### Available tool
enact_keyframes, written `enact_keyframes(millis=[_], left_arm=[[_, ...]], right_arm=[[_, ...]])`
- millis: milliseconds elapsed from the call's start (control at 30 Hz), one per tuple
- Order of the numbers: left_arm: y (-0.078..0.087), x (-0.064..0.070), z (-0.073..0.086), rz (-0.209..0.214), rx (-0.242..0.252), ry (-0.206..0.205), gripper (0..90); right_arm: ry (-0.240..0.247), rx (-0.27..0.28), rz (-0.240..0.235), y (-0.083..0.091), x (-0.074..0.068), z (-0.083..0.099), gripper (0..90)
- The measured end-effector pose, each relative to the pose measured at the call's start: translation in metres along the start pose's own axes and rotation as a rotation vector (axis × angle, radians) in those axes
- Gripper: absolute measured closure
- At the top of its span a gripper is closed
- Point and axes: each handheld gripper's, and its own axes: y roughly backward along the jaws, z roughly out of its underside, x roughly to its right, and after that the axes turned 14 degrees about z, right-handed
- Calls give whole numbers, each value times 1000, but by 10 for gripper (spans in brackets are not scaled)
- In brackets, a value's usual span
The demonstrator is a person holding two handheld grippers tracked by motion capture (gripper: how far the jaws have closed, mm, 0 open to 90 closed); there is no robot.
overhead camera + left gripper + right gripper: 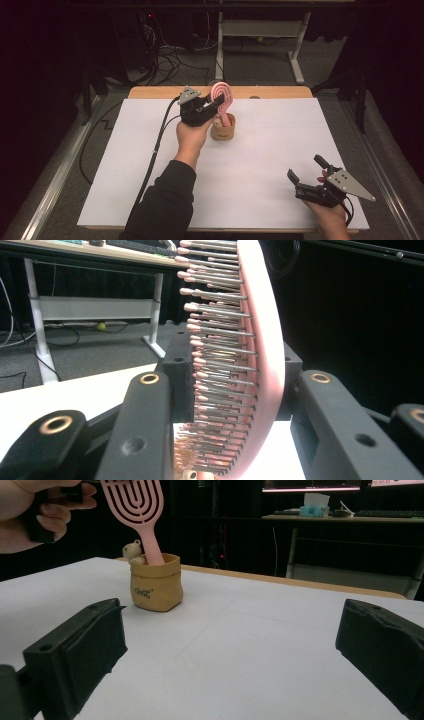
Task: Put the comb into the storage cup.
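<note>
Left arm is reaching forward across the white table [260, 165], dark sleeve [162, 200] up to the wrist, left hand [192, 136] wrapping the left gripper [216, 101] from below. Gripper is sitting at the far middle of the table, pointing right, level with the hairbrush head. Its jaws are clamping the pink hairbrush [222, 100] by the head: in the left gripper view one jaw is pressing against the bristle side, the other against the smooth back of the hairbrush [260, 340].

Brush details: vented paddle head with curved slots, metal-looking pins with pink ball tips, standing near upright with a slight tilt. Handle is going down into a small tan pouch-shaped holder [156, 582] with dark lettering on its front; a tiny pale bear figure [133, 551] is peeking out at the rim, just beside the handle.

Right hand [332, 212] is resting at the near right corner, well apart from the holder. Right gripper [307, 167] is sitting with jaws spread wide, nothing between them, aiming across the table toward the holder.
</note>
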Motion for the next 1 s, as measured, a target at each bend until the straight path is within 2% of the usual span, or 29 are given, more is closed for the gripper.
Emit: enact_keyframes(millis=[400, 767, 933, 1000], left_arm=[[-4, -1, 3, -4, -5, 10, 630], [-11, -3, 8, 4, -4, -1, 630], [-9, -8, 7, -8, 2, 15, 627], [-9, -9, 6, -17, 1, 6, 625]], right_arm=[[-7, 8, 6, 2, 2, -1, 3], [-14, 5, 11, 2, 3, 0, 3], [-8, 9, 8, 2, 3, -1, 3], [-10, 8, 8, 2, 3, 0, 3]])
